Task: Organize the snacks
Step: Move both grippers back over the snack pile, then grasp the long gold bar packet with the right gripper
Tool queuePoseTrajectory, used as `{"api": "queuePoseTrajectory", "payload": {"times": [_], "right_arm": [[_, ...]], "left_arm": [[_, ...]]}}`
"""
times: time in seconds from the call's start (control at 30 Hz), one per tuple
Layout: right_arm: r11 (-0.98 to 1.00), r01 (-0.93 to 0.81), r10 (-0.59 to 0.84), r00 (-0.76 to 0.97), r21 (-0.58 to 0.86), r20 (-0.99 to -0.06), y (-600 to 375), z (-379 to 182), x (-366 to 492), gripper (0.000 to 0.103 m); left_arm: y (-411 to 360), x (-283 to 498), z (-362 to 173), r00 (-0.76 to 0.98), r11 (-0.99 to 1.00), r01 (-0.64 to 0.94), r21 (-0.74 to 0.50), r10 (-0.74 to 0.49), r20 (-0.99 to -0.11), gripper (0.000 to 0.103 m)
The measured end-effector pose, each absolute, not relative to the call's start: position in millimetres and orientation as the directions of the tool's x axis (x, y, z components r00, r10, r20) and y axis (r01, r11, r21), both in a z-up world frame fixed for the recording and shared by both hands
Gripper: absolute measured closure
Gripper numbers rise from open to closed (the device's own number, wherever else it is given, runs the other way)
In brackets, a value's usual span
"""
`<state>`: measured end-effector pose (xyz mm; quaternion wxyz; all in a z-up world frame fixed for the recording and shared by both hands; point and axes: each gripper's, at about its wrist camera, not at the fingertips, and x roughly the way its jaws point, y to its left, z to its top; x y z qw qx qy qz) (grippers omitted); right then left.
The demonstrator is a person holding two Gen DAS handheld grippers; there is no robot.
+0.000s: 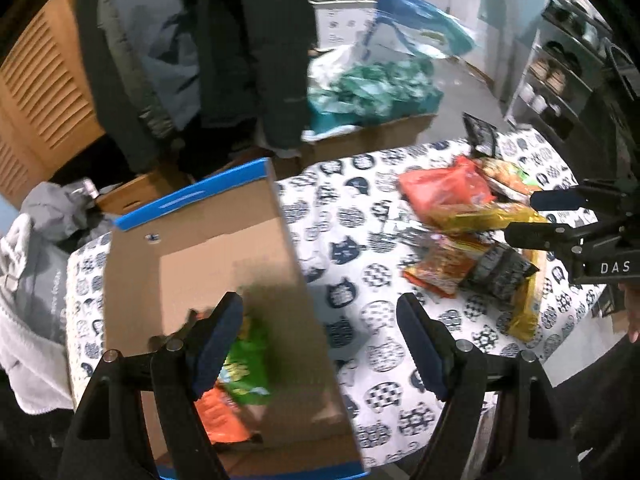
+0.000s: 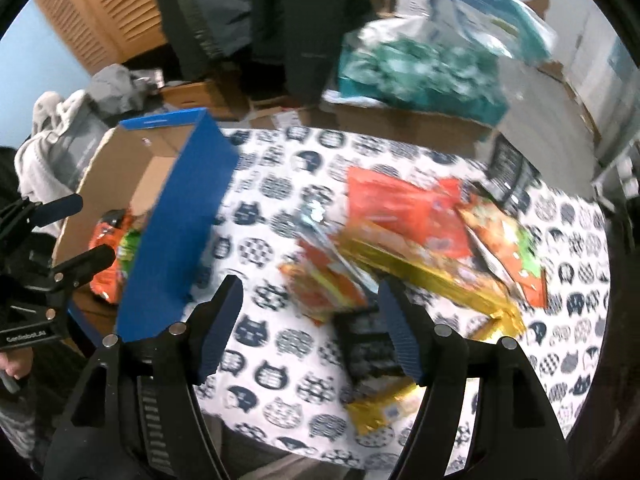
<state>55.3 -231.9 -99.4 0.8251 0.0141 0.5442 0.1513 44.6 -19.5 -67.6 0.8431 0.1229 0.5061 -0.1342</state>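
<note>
Left hand-held gripper (image 1: 320, 344) released, jaws wide apart over the right wall of the cardboard box (image 1: 224, 248); green bag (image 1: 248, 364) and orange bag (image 1: 222, 412) inside. Right hand-held gripper (image 2: 310, 330) also released, empty, above the snack pile (image 2: 408, 236) on the desk (image 2: 272, 216), right of box.

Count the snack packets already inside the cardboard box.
2 visible: a green packet and an orange packet beside it, both at the near end of the cardboard box. Others may be hidden.
</note>
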Motion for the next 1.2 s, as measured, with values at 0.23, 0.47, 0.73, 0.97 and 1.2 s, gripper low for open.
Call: {"api": "queuePoseTrajectory", "payload": {"times": [0.23,0.47,0.73,0.97,1.2], "right_arm": [[0.970,-0.158,0.231,0.352,0.186,-0.907,-275,-120,49,0.032],[0.981,-0.087,0.195,0.326,0.175,-0.925,-310,-143,44,0.032],[0.989,0.015,0.135,0.253,0.144,-0.958,-344,-183,41,0.032],[0.986,0.088,0.122,0.198,0.142,-0.973,-358,-211,43,0.032],[0.985,0.124,0.098,0.150,0.117,-0.984,-356,-233,51,0.032]], "left_arm": [[-64,48,-82,0.410,0.911,0.408,0.054,-0.129,-0.903,0.023],[-102,48,-99,0.369,0.882,0.468,0.056,-0.137,-0.919,0.023],[-133,52,-125,0.347,0.852,0.514,0.098,-0.102,-0.932,0.023],[-144,61,-145,0.317,0.851,0.517,0.093,-0.089,-0.944,0.023],[-148,67,-164,0.294,0.849,0.519,0.102,-0.065,-0.954,0.023]]}}
